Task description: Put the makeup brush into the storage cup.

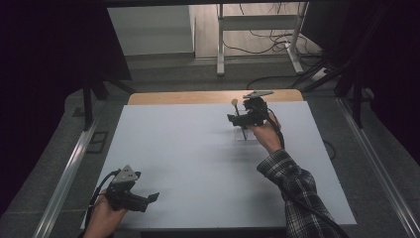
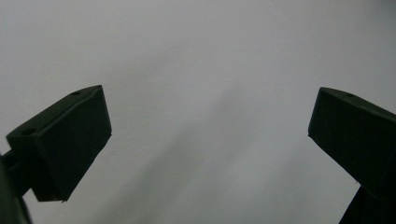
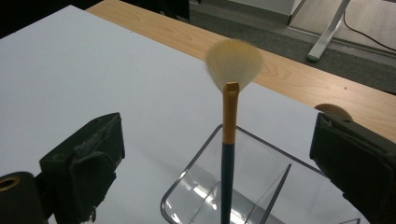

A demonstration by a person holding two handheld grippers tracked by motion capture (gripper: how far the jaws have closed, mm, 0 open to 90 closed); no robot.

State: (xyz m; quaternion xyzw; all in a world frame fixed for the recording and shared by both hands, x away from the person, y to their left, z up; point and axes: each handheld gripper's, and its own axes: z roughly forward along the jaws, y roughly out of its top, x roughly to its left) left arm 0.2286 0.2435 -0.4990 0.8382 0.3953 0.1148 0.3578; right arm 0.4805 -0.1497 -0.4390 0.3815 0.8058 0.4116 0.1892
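Note:
A fan brush (image 3: pixel 228 140) with a pale bristle head, orange ferrule and blue handle stands upright in a clear plastic holder (image 3: pixel 261 186) with dividers. In the high view the brush (image 1: pixel 236 110) and holder (image 1: pixel 246 135) sit at the far right of the white table (image 1: pixel 188 148). My right gripper (image 3: pixel 219 137) is open, one jaw on each side of the brush, neither touching it. It hovers over the holder in the high view (image 1: pixel 242 118). My left gripper (image 1: pixel 151 198) rests near the front left edge, open (image 2: pixel 210 126) over bare table, with nothing between its jaws.
A wooden strip (image 1: pixel 198 96) runs along the table's far edge. Metal rails (image 1: pixel 69 168) flank the table on both sides. Beyond it stand a white desk frame (image 1: pixel 220 44) and loose cables (image 1: pixel 267 44) on the floor.

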